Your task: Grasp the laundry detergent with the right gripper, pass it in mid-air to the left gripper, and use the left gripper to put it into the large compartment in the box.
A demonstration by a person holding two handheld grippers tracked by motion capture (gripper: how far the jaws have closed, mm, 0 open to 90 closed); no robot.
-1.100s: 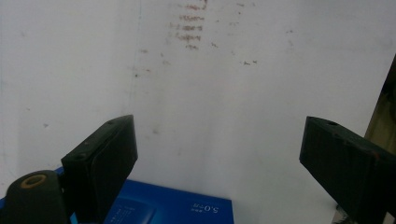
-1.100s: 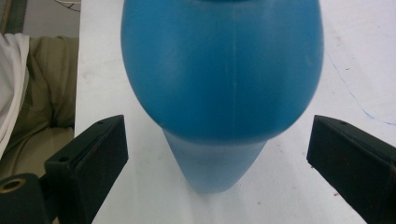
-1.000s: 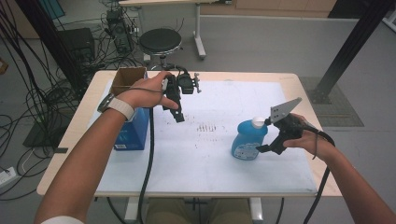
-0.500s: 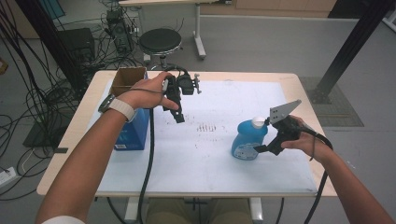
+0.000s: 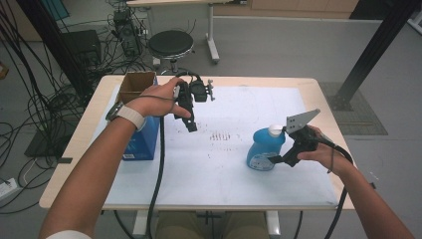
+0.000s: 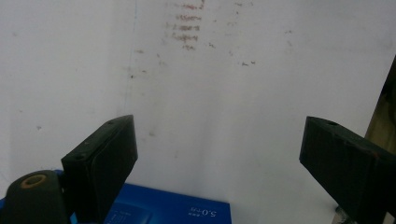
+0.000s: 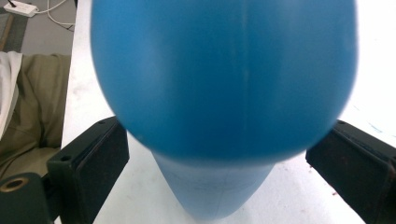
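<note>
A wide rectangular tabletop [image 5: 214, 184] with a pale wooden rim and a white sheet over its top is seen in the high view; bare white surface lies open across the middle and toward the 6 o'clock edge, and faint reddish marks are printed near the centre. At 9 o'clock a blue rectangular carton [image 5: 144, 142] stands close to the sheet's edge, with an open brown cardboard box [image 5: 135, 84] just behind it at 10 o'clock, near the tabletop's far left corner.

At about 4 o'clock from the centre a rounded blue plastic bottle with a white cap [image 5: 265, 147] stands upright on the sheet, well apart from the carton and with free room around it except on its right. The right tool [image 5: 276, 159] is set against the bottle's lower body from 3 o'clock. In the right gripper view the bottle bulges between the two black jaws, which stand just beside its flanks; whether the pads press on it cannot be made out, as the blurred bottle hides the contact.

The left tool [image 5: 191, 124] is held above the sheet at 11 o'clock, pointing down, its jaws spread wide with nothing between them. In the left gripper view the carton is cut off at the bottom edge.
</note>
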